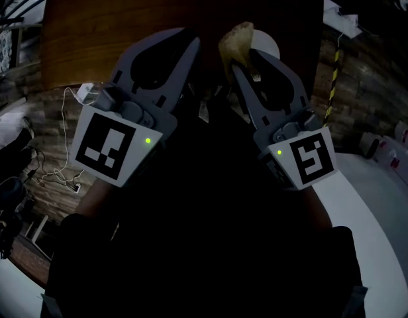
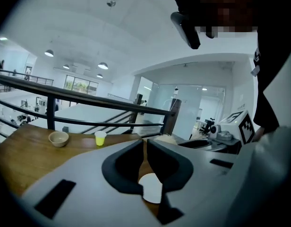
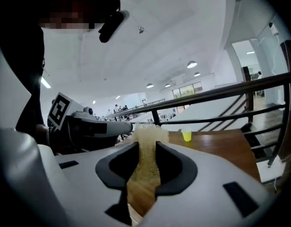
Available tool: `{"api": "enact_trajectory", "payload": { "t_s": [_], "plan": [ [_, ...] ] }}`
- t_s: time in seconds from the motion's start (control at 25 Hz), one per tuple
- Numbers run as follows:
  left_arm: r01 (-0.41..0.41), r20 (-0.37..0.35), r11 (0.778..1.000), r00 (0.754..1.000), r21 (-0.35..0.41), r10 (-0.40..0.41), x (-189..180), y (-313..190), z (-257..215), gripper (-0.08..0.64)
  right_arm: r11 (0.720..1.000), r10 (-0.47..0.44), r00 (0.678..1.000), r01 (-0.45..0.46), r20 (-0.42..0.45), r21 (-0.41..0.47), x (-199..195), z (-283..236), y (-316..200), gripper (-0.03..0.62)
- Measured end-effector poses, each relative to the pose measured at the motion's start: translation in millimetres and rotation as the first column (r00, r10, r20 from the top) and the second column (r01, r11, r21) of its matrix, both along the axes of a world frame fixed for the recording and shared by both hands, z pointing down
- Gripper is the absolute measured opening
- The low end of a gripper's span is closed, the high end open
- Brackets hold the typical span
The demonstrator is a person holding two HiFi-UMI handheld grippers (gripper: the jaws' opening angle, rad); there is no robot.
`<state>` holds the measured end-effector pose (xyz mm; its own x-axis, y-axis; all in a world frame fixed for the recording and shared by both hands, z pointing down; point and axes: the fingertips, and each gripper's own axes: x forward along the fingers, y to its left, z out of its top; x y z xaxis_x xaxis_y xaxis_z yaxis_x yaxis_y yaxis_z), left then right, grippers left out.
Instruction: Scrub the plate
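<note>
Lots of open tabletop here. The wooden table [image 1: 91, 25] is mostly bare; a small tan bowl [image 2: 58, 138] and a yellow cup [image 2: 100, 137] sit near each other toward its far edge, well away from both grippers. A dark metal railing [image 2: 89, 100] runs just past that edge, so that side is boxed in.

The left tongs [image 2: 145, 144] are pretty much closed, with just a thin slit between the tips and nothing in it. The right tongs [image 3: 147, 148] are clamped on a sponge [image 3: 148, 135], which pokes out past the tips. Both grippers are held up side by side, close together.

The white plate [image 1: 270, 45] lies on the table right behind the sponge and the right tongs in the head view, partly covered by them. It's round and smooth. The sponge is pale yellow-tan with a coarse, grainy look. The tongs are matte grey with dark inner pads, and the tabletop is a glossy brown wood grain.
</note>
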<state>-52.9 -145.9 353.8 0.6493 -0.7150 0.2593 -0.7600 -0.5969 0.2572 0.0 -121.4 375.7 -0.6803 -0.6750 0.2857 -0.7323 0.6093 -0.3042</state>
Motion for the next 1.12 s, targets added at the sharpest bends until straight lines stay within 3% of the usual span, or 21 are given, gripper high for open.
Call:
{"api": "enact_trajectory", "payload": {
  "t_s": [0.28,0.52,1.12],
  "plan": [
    [-0.107,-0.013,0.994,0.994,-0.03,0.107,41.1,18.6,2.6,0.034,0.995,0.066,0.998,-0.068,0.025,0.072,17.5,-15.2,1.9,0.12],
    [-0.13,-0.016,0.991,0.991,-0.016,0.13,64.0,6.7,-1.0,0.034,0.992,0.106,0.994,-0.108,0.03,0.063,38.8,-11.0,-3.4,0.12],
    [-0.163,-0.004,0.986,0.987,-0.029,0.163,65.2,10.9,4.8,0.034,0.989,0.131,0.991,-0.133,0.029,0.062,41.3,-12.2,-3.5,0.12]
  ]
}}
